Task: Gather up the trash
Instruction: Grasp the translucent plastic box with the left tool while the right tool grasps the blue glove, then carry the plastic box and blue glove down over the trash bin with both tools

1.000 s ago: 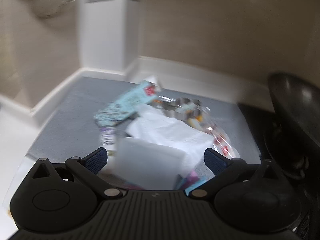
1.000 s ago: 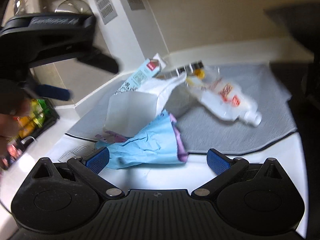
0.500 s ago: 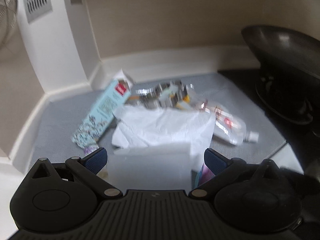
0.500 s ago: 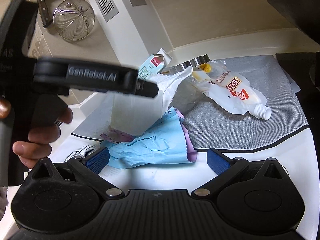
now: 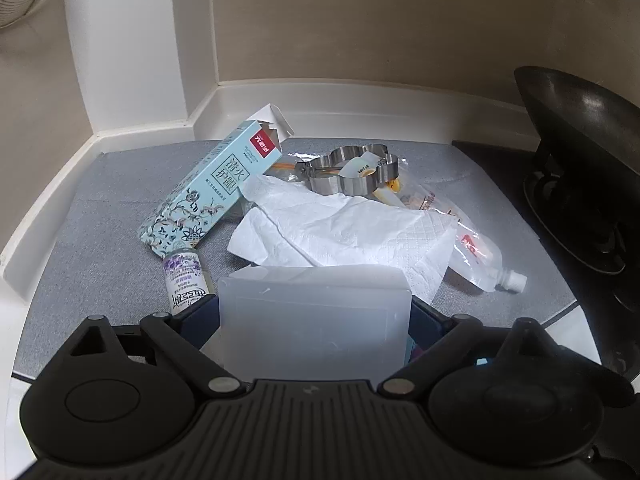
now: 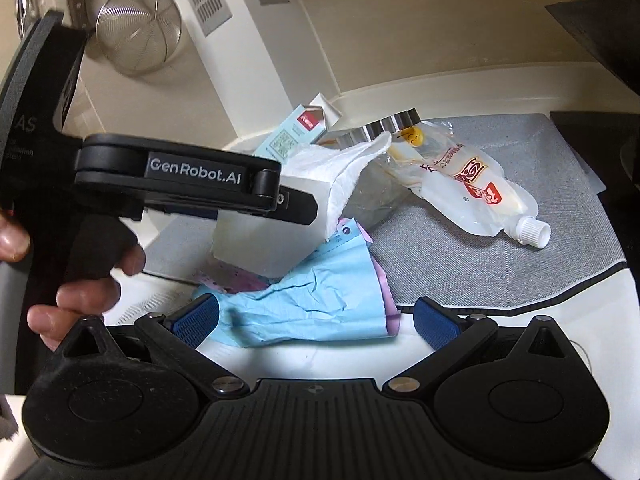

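A translucent white plastic box [image 5: 315, 320] stands at the near edge of the grey mat [image 5: 100, 200], between the fingers of my left gripper [image 5: 315, 312]. Its jaws are closing and the blue pads meet the box's two sides. A white tissue [image 5: 340, 228] drapes over the box's far edge. Behind lie a teal carton [image 5: 212, 188], a small vial [image 5: 185, 280], a metal cutter ring [image 5: 352, 172] and a clear spouted pouch [image 5: 480, 256]. My right gripper [image 6: 316, 320] is open, low over crumpled blue paper [image 6: 320, 300] on pink paper [image 6: 224, 280], touching neither.
A black wok [image 5: 580, 152] sits on the stove at the right. White raised countertop edges and a pillar [image 5: 128, 40] close in the mat's left and back. A wire strainer [image 6: 138, 32] hangs on the wall. A hand [image 6: 76, 292] holds the left gripper's handle.
The left gripper dropped lower and closer, and its pads came in against the plastic box's sides. In the right wrist view the left gripper moved rightward over the box. The right gripper stayed put.
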The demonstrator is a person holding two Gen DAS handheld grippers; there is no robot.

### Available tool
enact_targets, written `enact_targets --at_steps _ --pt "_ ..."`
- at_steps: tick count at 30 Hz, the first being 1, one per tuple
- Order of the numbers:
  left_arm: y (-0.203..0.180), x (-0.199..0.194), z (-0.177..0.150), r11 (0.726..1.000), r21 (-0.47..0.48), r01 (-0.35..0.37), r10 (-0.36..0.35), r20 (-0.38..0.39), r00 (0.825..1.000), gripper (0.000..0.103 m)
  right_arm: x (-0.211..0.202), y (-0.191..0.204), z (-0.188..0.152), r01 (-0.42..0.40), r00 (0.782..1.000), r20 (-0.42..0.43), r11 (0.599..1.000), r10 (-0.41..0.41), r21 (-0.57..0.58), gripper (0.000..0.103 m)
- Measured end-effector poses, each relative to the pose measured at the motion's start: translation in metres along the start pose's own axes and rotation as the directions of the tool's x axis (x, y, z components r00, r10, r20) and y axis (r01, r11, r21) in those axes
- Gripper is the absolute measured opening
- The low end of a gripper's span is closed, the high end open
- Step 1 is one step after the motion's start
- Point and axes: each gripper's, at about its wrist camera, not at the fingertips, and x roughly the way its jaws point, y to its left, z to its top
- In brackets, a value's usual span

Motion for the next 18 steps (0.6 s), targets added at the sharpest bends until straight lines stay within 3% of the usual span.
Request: enact_targets --at_steps 2,4,5,8,11,18 --pt "-0.002 -0.007 -0.002 1.000 0.003 -0.013 0.013 0.014 1.000 0.097 -0.001 0.001 0.000 0.033 0.999 0.010 0.999 -0.033 -0.008 0.073" --pt "-0.001 -0.019 -0.003 1.000 -0.006 -0.026 0.026 0.041 0.999 0.097 -0.005 0.001 -0.001 0.058 0.998 0.020 0.998 -0.058 -0.020 0.055" --pt "0.001 -0.026 -0.004 0.999 -0.022 -0.029 0.030 0.057 0.998 0.097 -0.007 0.001 -0.002 0.056 0.998 0.026 0.998 -0.056 -0.030 0.052" --pt "0.008 -0.055 -0.009 0.996 -0.088 -0.034 0.044 0.114 0.993 0.097 -0.019 0.000 -0.004 0.062 0.997 0.043 0.997 -0.060 -0.042 0.045" --pt "0.015 -0.090 -0.014 0.988 -0.150 -0.043 0.069 0.173 0.982 0.097 -0.037 0.000 -0.005 0.082 0.992 0.103 0.996 -0.078 -0.039 0.044" --pt "0.028 -0.187 -0.049 0.954 -0.260 -0.147 0.218 0.272 0.937 0.097 -0.089 0.011 0.000 0.092 0.965 0.253 0.993 -0.073 -0.068 0.044"
